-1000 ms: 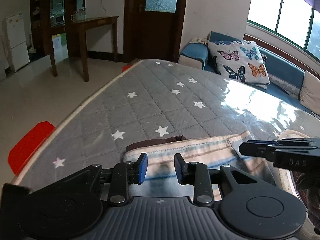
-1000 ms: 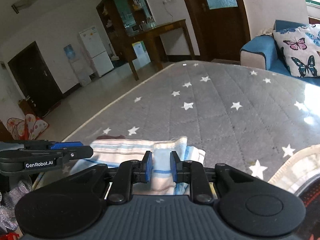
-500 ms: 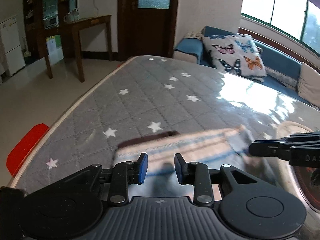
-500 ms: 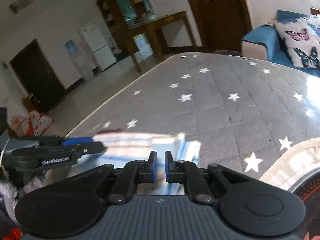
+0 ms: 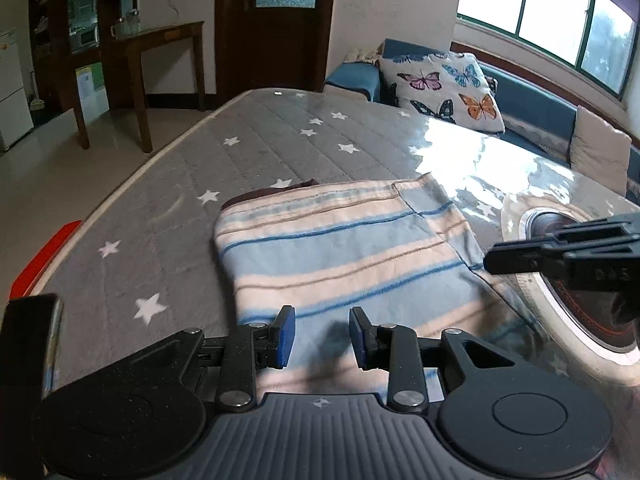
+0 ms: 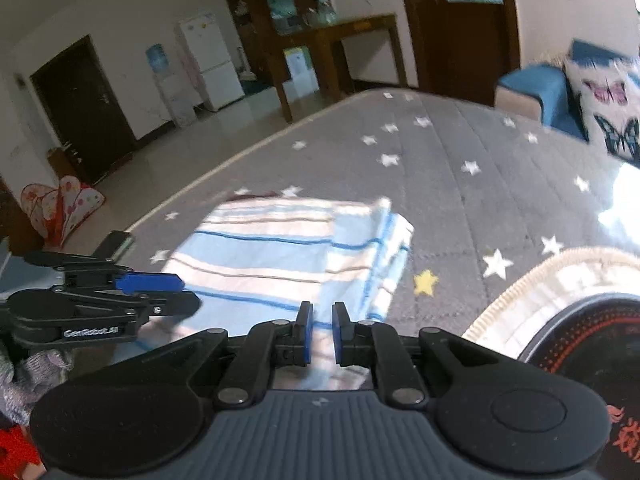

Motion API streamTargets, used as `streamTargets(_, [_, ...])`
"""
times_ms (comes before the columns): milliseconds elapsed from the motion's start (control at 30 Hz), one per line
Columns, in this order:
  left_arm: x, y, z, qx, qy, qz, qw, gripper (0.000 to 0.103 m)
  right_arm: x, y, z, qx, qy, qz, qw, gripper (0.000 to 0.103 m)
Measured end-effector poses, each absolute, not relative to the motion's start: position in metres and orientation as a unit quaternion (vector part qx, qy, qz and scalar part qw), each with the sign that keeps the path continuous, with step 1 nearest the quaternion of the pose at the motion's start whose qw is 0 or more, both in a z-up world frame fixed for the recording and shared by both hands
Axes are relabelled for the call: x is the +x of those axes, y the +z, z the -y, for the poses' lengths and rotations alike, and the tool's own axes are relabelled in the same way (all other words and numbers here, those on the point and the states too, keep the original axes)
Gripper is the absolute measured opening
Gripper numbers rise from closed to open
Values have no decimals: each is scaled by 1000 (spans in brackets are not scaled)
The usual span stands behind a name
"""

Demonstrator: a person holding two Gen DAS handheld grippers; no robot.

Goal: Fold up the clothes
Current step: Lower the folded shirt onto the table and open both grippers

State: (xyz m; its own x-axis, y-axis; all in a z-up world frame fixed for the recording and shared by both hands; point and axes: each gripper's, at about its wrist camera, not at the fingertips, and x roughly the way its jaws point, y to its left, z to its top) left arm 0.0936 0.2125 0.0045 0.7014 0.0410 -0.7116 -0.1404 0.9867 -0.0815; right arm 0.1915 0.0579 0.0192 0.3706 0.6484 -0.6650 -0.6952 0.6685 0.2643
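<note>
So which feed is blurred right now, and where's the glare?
Right wrist view: motion-blurred, the striped cloth and background smeared. Left wrist view: sharp, with window glare washing out the star-print mattress beyond the cloth; both show fisheye bending.

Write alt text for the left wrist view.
A folded striped cloth in blue, cream and tan lies on a grey star-print mattress, just beyond the left tool, whose blue pads stand apart with nothing between them. The right tool reaches in from the right edge; a butterfly cushion on a blue sofa sits behind.
</note>
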Motion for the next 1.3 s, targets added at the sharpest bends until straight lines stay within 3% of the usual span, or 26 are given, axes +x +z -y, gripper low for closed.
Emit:
streamTargets(567, [45,-8,-211,-72,83,-396,912,33,142,-1,-38,-75,393,-396,827,15])
streamTargets(867, [32,-13,-221,-95,96,-400,907,43,139,-6,-38,-70,379,-391,836,19])
streamTargets(1000, [25,-9,-218,-87,102,-396,908,51,131,1,-37,-75,376,-378,842,23])
streamTargets(1067, [21,-7,-217,-89,106,-394,909,60,126,3,-35,-73,375,-373,845,34])
streamTargets(1100, [19,-7,-216,-90,108,-393,909,64,123,3,-35,-70,373,-371,848,47])
streamTargets(1300, [8,-5,-207,-84,113,-389,910,79,107,2,-30,-60,364,-365,855,60])
